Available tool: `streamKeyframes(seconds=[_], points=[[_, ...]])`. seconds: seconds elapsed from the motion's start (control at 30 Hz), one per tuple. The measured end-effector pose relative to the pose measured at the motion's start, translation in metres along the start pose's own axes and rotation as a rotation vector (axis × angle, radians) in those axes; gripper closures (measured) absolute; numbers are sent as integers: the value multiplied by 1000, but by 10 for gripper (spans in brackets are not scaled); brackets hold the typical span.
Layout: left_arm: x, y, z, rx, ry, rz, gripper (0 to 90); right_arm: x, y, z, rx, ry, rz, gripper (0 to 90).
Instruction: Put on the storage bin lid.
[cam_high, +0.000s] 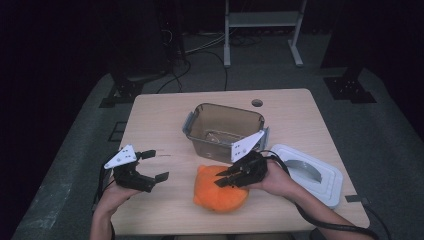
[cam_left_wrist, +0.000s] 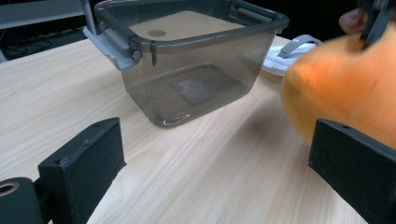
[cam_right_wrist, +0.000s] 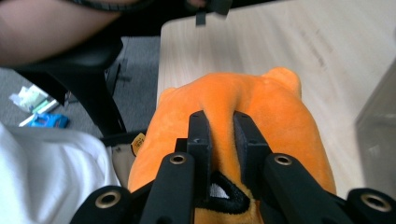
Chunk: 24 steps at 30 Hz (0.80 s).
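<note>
An orange plush toy lies on the wooden table near its front edge. My right gripper is shut on a fold of the plush toy, its jaws pinching the fabric from above. Behind the toy stands a clear grey plastic container with latch handles, open and empty. My left gripper hovers over the table to the toy's left, open, nothing between its jaws. In the left gripper view the blurred toy sits at the right, just beyond the right jaw.
The container's white lid with a grey handle lies at the table's right front. A round cable hole is near the far edge. Beyond the table are dark stands, cables and a metal frame.
</note>
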<state>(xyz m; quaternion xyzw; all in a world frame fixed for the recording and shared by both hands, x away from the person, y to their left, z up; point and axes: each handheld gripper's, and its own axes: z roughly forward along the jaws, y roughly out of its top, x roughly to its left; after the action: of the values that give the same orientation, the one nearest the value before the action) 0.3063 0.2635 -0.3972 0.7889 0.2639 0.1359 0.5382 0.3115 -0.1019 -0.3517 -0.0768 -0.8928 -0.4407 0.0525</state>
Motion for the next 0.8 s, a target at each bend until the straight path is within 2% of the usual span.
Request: streamKeyframes(seconds=[0.33, 0.53, 0.8], points=[[0, 0, -1, 6, 0, 3, 28, 2, 38, -44, -77, -59, -29, 783], [0, -1, -2, 3, 2, 0, 27, -1, 53, -58, -92, -87, -36, 782], [-1, -1, 0, 5, -3, -2, 28, -11, 62, -67, -89, -113, -21, 782]])
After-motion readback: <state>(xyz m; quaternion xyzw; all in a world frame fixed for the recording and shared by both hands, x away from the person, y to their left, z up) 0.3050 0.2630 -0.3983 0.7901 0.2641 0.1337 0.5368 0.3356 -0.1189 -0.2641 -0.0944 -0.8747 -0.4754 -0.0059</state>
